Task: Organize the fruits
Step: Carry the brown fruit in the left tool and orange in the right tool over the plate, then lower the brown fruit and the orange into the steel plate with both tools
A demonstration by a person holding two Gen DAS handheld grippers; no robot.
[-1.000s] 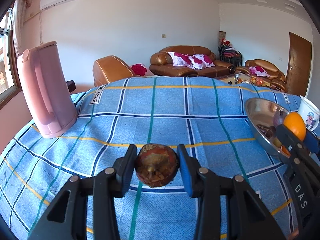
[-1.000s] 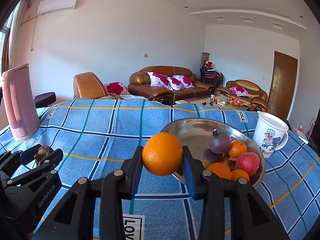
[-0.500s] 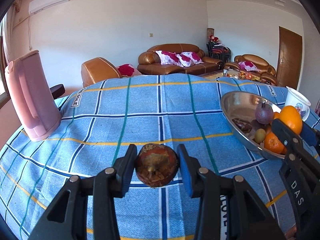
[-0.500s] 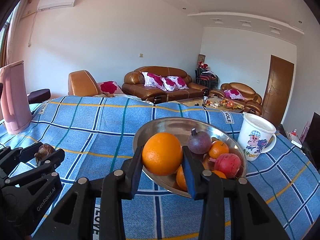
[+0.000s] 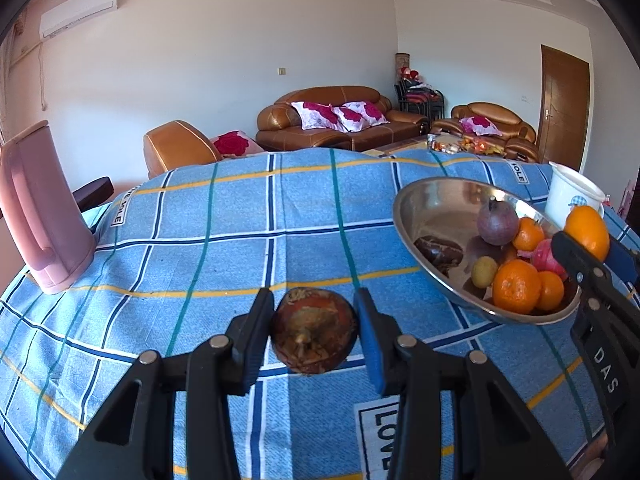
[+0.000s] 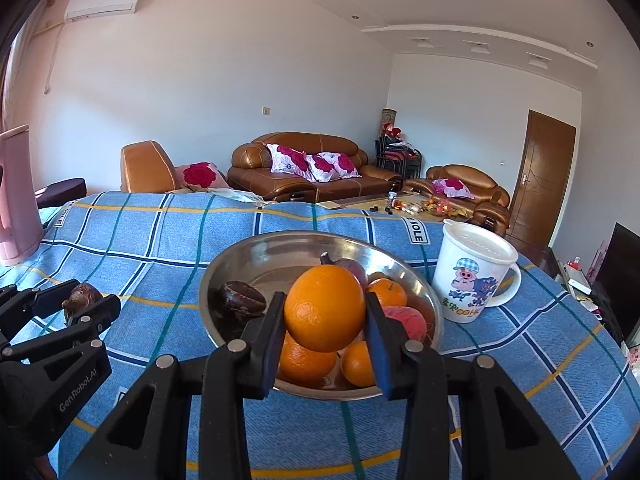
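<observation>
Your orange [image 6: 324,307] sits clamped between the pads of the right tool [image 6: 325,320], hanging just above the near rim of the steel bowl [image 6: 240,256], where a purple fruit, several small oranges, a red fruit and a dark brown one already lie. The brown, mottled fruit [image 5: 314,330] is pinched in the left tool [image 5: 315,332], held above the blue checked cloth [image 5: 240,216] on the surface, to the left of the bowl and well short of it. To finish the drop well, carry the orange on over the bare, far-left part of the bowl, lower it close to the metal, and only then part the pads, so it does not roll out or knock the heap. Keep the 2 tools apart as the left follows. Mind the white mug [image 6: 472,276] standing just right of the bowl.
</observation>
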